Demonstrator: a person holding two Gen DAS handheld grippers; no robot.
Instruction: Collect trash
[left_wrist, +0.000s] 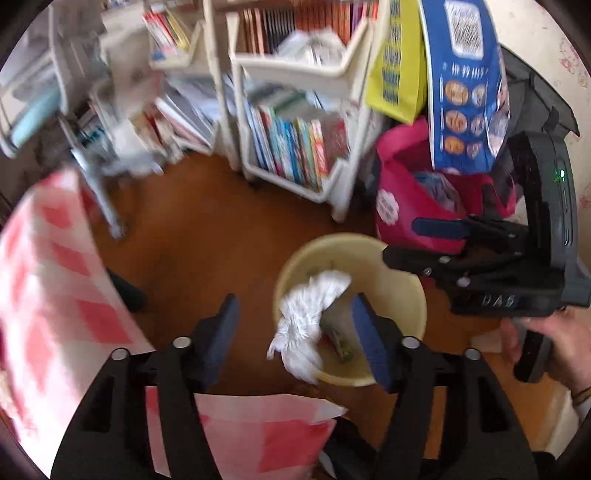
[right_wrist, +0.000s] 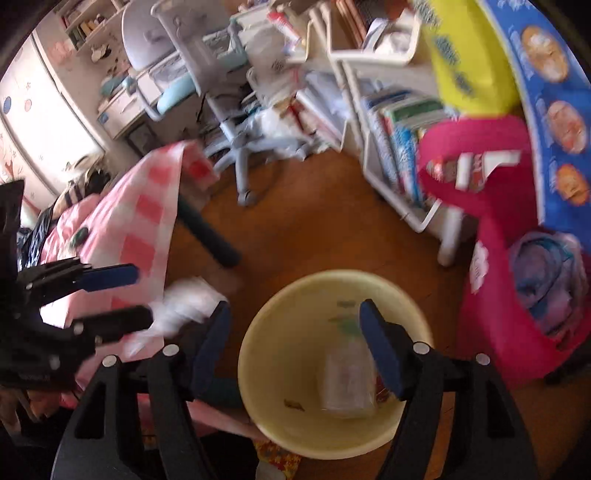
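A pale yellow waste bin (left_wrist: 402, 299) stands on the wooden floor. My left gripper (left_wrist: 295, 343) is open above its near rim. A crumpled white tissue (left_wrist: 310, 321) hangs loose between the fingers and over the rim, with neither pad pressing on it. In the right wrist view the tissue (right_wrist: 188, 302) is a blur just beyond the left gripper (right_wrist: 146, 295). My right gripper (right_wrist: 295, 349) is open over the bin (right_wrist: 273, 350), with nothing between its pads. A clear plastic wrapper (right_wrist: 347, 380) lies inside. A hand (left_wrist: 554, 343) holds the right gripper (left_wrist: 400, 240).
A table with a pink checked cloth (right_wrist: 140, 206) and a dark leg (right_wrist: 210, 236) stands left of the bin. White book carts (left_wrist: 295, 147) and a grey swivel chair (right_wrist: 240, 147) line the back. A pink bag (right_wrist: 517, 295) and a blue bag (left_wrist: 465, 92) crowd the right.
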